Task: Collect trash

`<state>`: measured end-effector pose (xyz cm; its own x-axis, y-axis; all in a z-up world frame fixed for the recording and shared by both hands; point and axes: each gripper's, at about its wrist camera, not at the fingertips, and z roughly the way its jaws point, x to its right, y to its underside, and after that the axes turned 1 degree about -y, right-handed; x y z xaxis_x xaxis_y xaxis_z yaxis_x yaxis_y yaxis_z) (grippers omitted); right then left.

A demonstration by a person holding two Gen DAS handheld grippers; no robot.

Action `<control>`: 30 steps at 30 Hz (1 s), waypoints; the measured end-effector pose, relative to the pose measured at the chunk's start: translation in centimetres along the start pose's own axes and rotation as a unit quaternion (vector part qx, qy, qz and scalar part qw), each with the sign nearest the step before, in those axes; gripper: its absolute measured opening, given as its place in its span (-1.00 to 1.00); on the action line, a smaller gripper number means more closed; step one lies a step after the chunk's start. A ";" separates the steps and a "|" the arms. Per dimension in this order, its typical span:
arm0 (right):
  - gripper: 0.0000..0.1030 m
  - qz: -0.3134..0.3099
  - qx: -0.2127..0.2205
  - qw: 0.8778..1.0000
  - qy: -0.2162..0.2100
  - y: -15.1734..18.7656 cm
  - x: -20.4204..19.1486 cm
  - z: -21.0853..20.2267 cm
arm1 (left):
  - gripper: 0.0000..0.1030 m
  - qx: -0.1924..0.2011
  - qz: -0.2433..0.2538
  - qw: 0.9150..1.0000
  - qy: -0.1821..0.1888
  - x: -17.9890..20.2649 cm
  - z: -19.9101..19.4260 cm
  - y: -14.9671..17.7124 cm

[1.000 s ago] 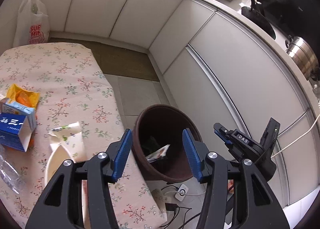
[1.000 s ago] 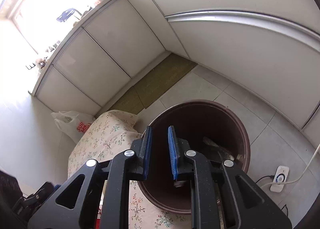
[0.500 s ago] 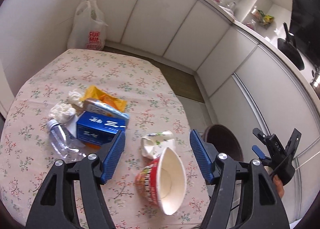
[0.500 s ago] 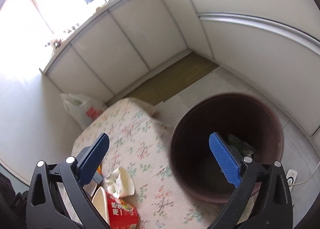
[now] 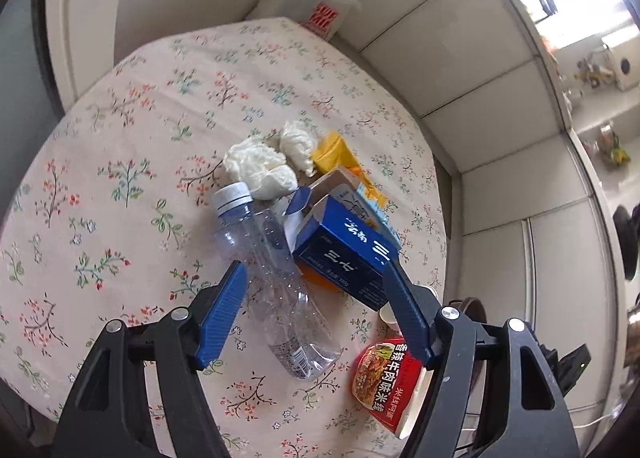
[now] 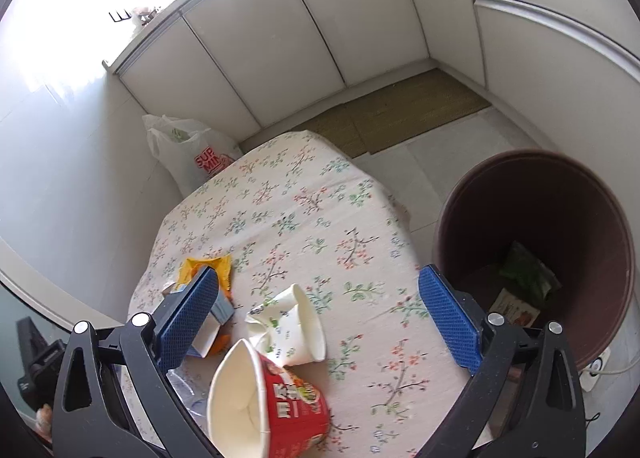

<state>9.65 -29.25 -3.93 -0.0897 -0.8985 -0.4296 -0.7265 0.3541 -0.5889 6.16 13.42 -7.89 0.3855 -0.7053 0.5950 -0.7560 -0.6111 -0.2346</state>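
Task is partly done, most of it left. Largest first: the table [image 6: 280, 194] w/ a flowered cloth carries all the remaining trash. The brown bin [image 6: 532, 186] stands on the floor at 3 o'clock of the table in the right wrist view, w/ at least 2 wrappers [image 6: 524, 278] already at its bottom.

Left on the cloth, approx. 7 pcs: a clear bottle [image 5: 276, 270] lying on its side, a blue carton [image 5: 344, 254] touching it at 2 o'clock, a red noodle cup [image 6: 276, 402] tipped over, a crushed paper cup [image 6: 296, 322] just beside it, an orange wrapper [image 5: 336, 150], and 2 tissue wads [image 5: 260, 166] at 12 o'clock of the bottle cap.

Left gripper [image 5: 316, 310]: jaws apart, empty, hovering w/ the bottle & carton framed between them, no pad pressing. Right gripper [image 6: 320, 318]: jaws spread fully wide, empty, above the 2 cups.
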 end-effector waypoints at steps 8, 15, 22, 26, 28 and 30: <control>0.87 -0.007 -0.027 1.000 -0.013 0.9 -1.9 2.0 | 0.34 -0.048 -0.111 0.992 0.027 -4.4 2.4 -0.6; 0.87 -0.012 -0.038 0.999 -0.015 1.1 -2.1 2.3 | 0.34 0.017 -0.057 0.998 0.017 -2.2 1.7 -2.7; 0.87 -0.010 -0.044 0.999 -0.015 1.1 -2.0 2.5 | 0.31 -0.015 -0.100 0.995 0.003 -3.3 4.2 -2.8; 0.87 -0.009 -0.050 0.998 -0.022 1.2 -2.1 2.6 | 0.31 -0.010 -0.119 0.993 0.000 -4.0 4.3 -3.0; 0.87 -0.008 -0.055 0.998 -0.028 1.3 -2.1 2.7 | 0.31 0.005 -0.104 0.995 -0.009 -3.6 4.0 -3.5; 0.87 -0.008 -0.060 0.998 -0.031 1.4 -2.3 2.8 | 0.31 0.008 -0.082 0.996 -0.015 -2.8 4.4 -4.3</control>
<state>10.73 -26.02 -5.68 -0.0384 -0.8847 -0.4646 -0.8041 0.3034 -0.5112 10.61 16.44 -11.91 0.5190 -0.6049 0.6039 -0.6730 -0.7248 -0.1476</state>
